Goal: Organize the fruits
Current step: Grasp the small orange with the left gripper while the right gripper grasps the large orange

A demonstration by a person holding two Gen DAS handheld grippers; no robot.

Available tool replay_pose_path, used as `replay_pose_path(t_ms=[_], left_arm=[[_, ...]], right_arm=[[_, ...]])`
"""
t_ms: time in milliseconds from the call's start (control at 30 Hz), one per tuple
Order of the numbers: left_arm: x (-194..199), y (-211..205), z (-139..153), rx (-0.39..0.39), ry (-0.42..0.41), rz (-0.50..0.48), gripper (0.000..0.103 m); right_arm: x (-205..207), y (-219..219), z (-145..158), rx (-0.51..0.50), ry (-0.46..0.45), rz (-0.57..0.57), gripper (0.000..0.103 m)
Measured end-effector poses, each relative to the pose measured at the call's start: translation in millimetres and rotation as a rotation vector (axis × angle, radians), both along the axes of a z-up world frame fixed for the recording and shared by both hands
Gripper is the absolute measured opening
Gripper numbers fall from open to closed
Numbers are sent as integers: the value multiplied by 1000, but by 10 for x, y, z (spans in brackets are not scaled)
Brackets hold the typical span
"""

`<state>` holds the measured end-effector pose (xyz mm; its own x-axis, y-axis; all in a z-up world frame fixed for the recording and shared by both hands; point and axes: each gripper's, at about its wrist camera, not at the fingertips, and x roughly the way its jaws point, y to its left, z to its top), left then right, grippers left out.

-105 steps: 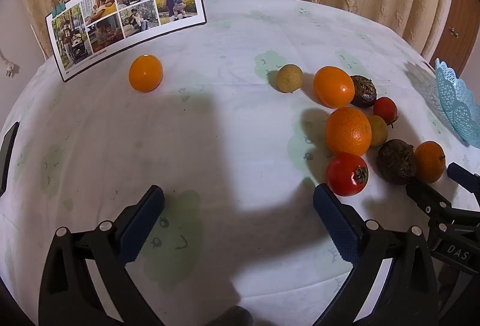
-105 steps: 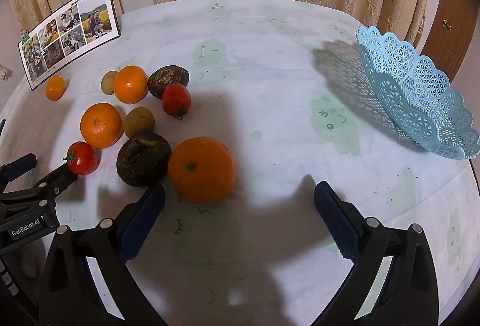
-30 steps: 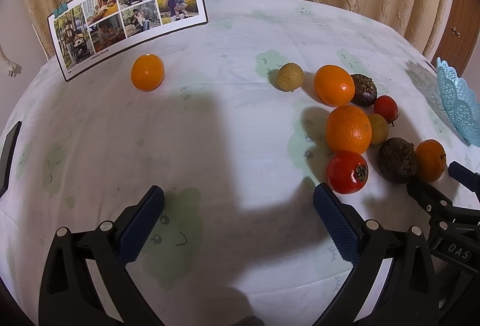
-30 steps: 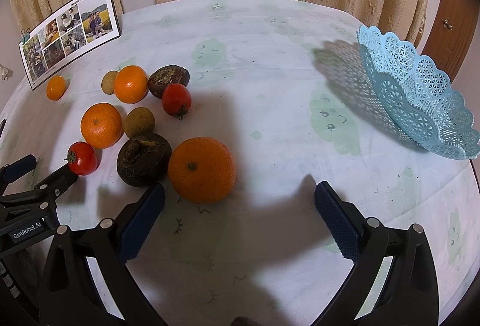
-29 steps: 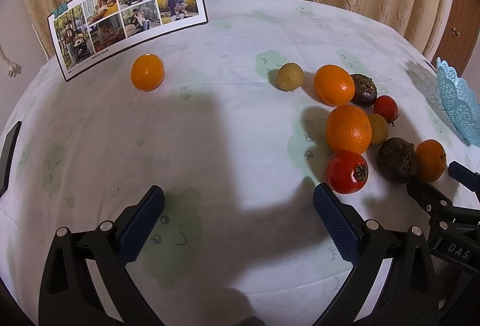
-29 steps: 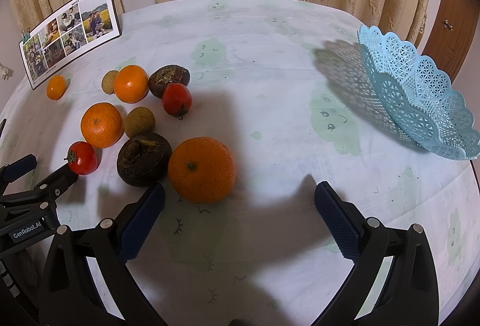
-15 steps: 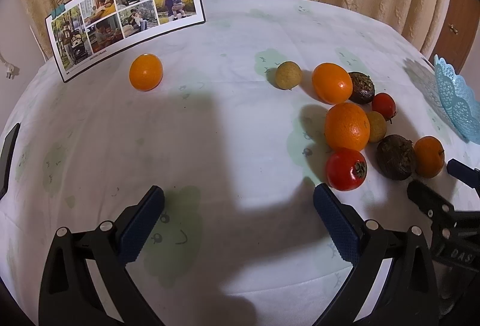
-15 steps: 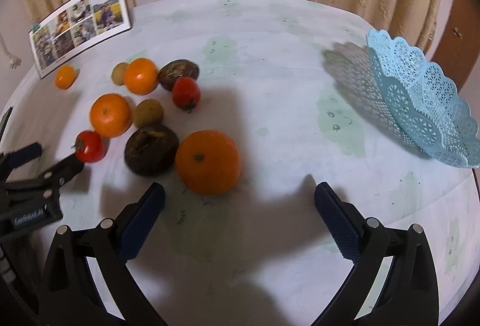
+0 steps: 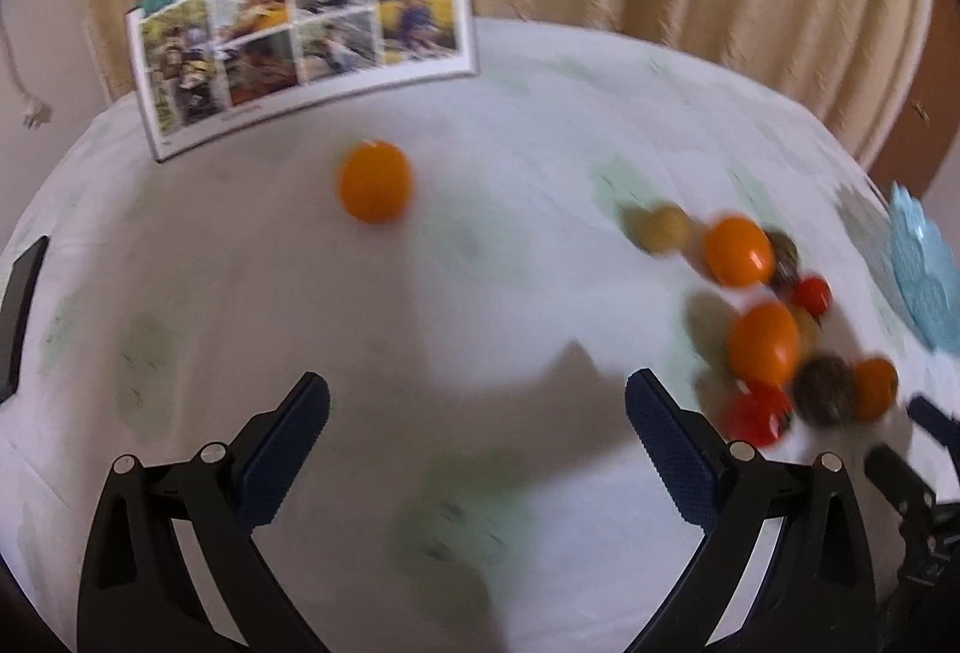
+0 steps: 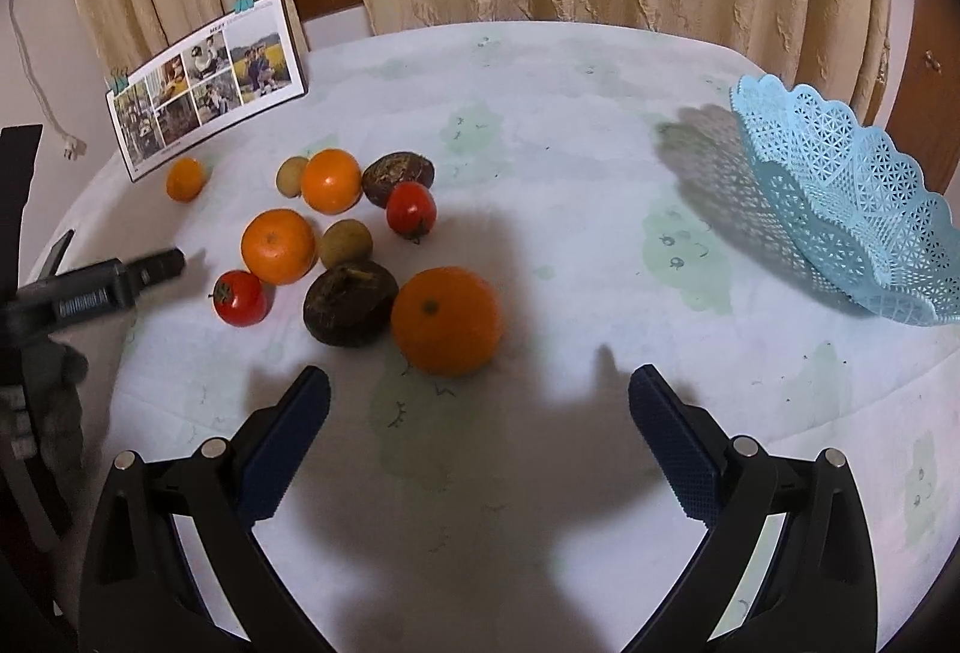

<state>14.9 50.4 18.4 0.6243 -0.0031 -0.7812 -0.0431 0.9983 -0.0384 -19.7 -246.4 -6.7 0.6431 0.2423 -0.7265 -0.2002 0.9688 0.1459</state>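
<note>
The right gripper (image 10: 479, 434) hovers wide open and empty just short of the big orange (image 10: 446, 320), which sits with the other fruit toward the table's left side, well apart from the blue lattice basket (image 10: 852, 209) at its right edge. The left gripper (image 9: 477, 443), equally spread and empty, points at the lone small orange (image 9: 374, 181) near the photo card (image 9: 300, 53). The orange looks firm, round and likely to roll, so squeezing across its widest middle seems safest.

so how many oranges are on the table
4: the nearest orange ahead of the right gripper, one left of it, one farther back, and a small one by the photo card.
</note>
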Motion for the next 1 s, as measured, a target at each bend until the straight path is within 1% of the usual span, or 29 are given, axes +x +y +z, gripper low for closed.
replay_pose_path(t_ms=[100,300,400,433,467,533,600,667,700,767,800,833,867,933,1000], left_arm=[[119,128,90,48,-33,31,98],[395,285,190,83,-65,61,98],[604,348,147,96,-58,69,97],[656,363,114,97,-49,69,93],[725,390,82,88,-37,65,87],[811,416,24,63,-16,57,81],[889,444,-31,59,1,64,76],[933,454,-77,45,15,58,64],[949,460,-100,33,23,53,63],[942,458,-96,38,14,53,54],[936,458,-92,37,13,54,46],[926,466,-88,33,11,59,39],[922,481,-86,21,10,59,37],[904,510,-82,2,13,65,37],[892,504,-69,-1,9,66,37]], right_arm=[[12,-28,7,6,-5,-4,101],[20,-102,35,19,-13,-16,101],[25,-119,56,22,-19,-21,101],[29,-119,56,21,-19,-21,101],[31,-118,59,21,-19,-21,101],[34,-112,58,22,-19,-19,101],[36,-96,54,20,-17,-15,101],[42,-82,54,17,-17,-12,100],[48,-71,54,16,-16,-10,99],[59,-58,54,16,-14,-7,93],[70,-50,52,20,-10,-5,92],[82,-44,52,23,-7,-3,88],[93,-36,50,26,-4,-2,84],[122,-17,43,27,4,1,80],[144,10,35,23,8,4,77]])
